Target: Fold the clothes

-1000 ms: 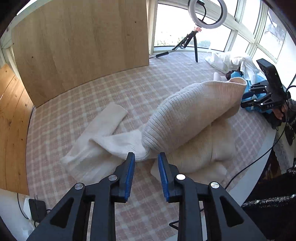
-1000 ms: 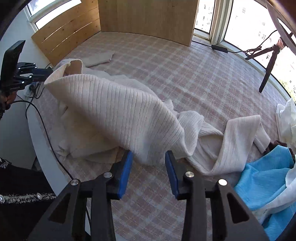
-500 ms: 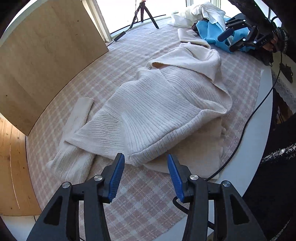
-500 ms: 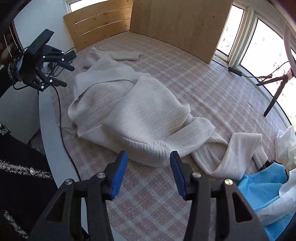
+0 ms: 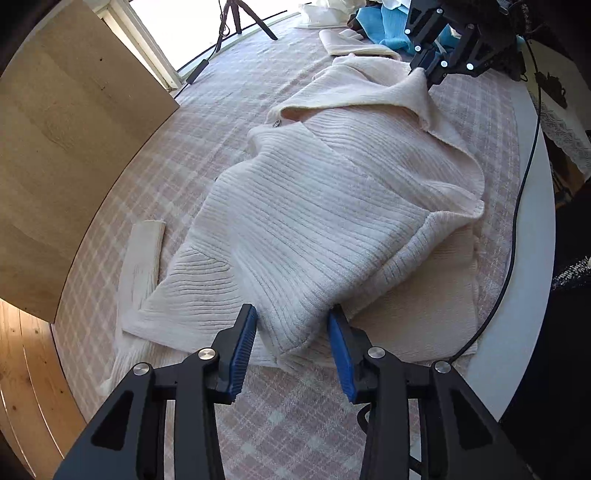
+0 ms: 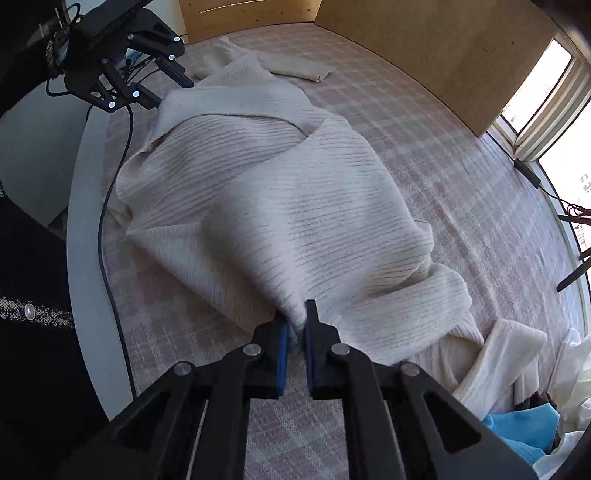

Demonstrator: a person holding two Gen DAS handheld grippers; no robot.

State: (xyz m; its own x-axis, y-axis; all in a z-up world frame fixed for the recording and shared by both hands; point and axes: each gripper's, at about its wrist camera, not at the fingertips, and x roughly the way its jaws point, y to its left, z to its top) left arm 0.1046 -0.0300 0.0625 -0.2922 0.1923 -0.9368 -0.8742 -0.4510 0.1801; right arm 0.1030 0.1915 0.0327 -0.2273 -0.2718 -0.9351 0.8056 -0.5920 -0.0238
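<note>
One cream sweater (image 5: 332,206), lying between and ahead of the left jaws. Two sleeves on it: one (image 5: 142,258) left of the left jaws, one (image 6: 491,354) right of the right jaws. Two grippers: left gripper (image 5: 291,343), right gripper (image 6: 295,332). One blue garment (image 6: 524,424) low to the right of the right jaws. One tripod (image 5: 240,14) far ahead of the left jaws. One checked cloth (image 5: 280,417) beneath both jaws. One cable (image 6: 107,229) left of the right jaws.
</note>
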